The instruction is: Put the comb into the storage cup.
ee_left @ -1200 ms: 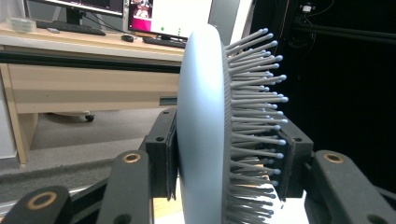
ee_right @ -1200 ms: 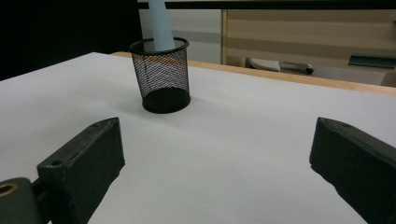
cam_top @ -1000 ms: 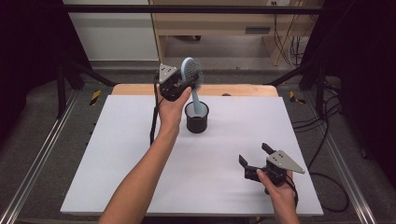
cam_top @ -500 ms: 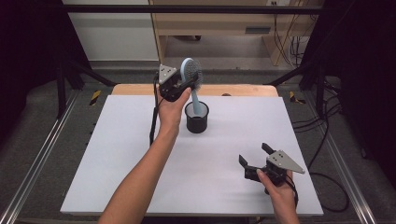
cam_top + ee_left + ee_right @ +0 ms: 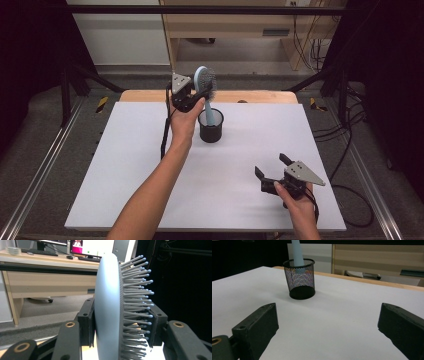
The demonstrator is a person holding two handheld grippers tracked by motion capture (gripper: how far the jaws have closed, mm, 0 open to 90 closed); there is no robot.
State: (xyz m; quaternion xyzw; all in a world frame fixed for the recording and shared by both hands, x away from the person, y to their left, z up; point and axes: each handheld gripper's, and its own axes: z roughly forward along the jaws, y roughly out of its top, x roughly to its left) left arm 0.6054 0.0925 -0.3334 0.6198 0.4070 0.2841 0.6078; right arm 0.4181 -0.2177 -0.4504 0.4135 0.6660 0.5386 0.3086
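A pale blue hairbrush [image 5: 205, 82] stands nearly upright at the far middle of the white table, its handle [image 5: 297, 253] down inside a black mesh cup [image 5: 210, 126]. My left gripper [image 5: 199, 94] is shut on the brush's head, one jaw on its smooth back [image 5: 108, 312] and the other against the bristles [image 5: 136, 310]. The mesh cup [image 5: 299, 278] sits upright on the table. Near the front right, my right gripper [image 5: 271, 166] rests low over the table, open, with nothing between its jaws, pointing toward the cup.
The white table top [image 5: 150, 165] has a wooden strip [image 5: 260, 96] along its far edge. Metal rails [image 5: 40, 170] run along both sides, and cables [image 5: 350, 150] lie on the floor to the right. A desk [image 5: 37, 277] stands beyond the table.
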